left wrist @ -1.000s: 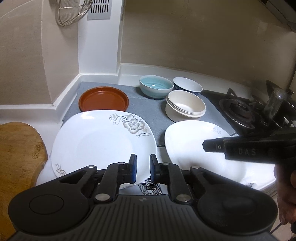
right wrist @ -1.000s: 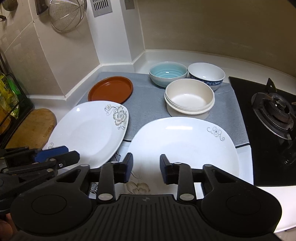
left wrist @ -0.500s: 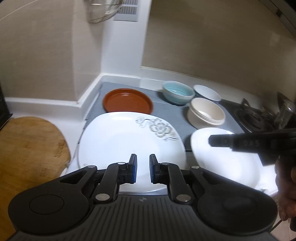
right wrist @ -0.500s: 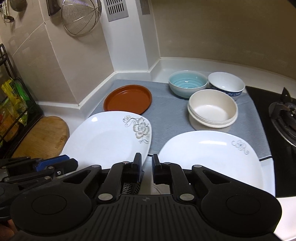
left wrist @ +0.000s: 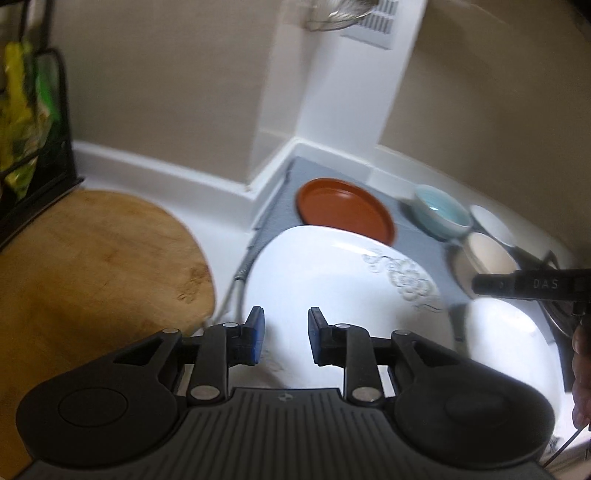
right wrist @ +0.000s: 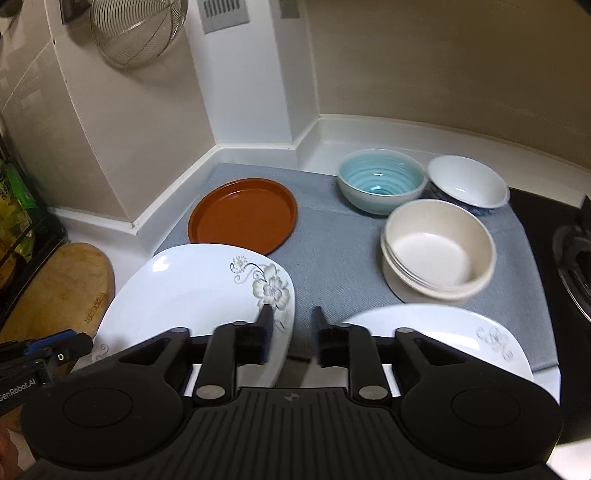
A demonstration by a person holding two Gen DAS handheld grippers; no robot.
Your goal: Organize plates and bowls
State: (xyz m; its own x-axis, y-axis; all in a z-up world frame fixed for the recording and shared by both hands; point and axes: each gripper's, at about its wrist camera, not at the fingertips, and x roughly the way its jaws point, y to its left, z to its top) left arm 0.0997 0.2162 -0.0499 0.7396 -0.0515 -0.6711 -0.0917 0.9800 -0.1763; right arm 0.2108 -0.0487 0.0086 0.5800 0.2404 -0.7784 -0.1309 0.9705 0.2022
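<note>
A white flowered plate (left wrist: 332,273) (right wrist: 192,291) lies at the front left of a grey mat (right wrist: 332,251). A second white plate (right wrist: 436,328) (left wrist: 509,343) lies to its right. A brown plate (right wrist: 243,218) (left wrist: 343,206) sits behind them. A blue bowl (right wrist: 380,181), a white bowl with a blue outside (right wrist: 469,184) and stacked cream bowls (right wrist: 436,251) stand at the back right. My left gripper (left wrist: 283,325) is open and empty over the flowered plate's near edge. My right gripper (right wrist: 290,325) is open and empty between the two white plates.
A round wooden board (left wrist: 85,266) lies on the white counter at the left. A black wire rack (left wrist: 33,129) with green packets stands behind it. A gas hob (right wrist: 572,251) is at the right. A metal strainer (right wrist: 136,29) hangs on the wall.
Both grippers have opened wider. The left gripper has swung left, toward the wooden board. The right gripper has shifted left and forward between the two white plates.
</note>
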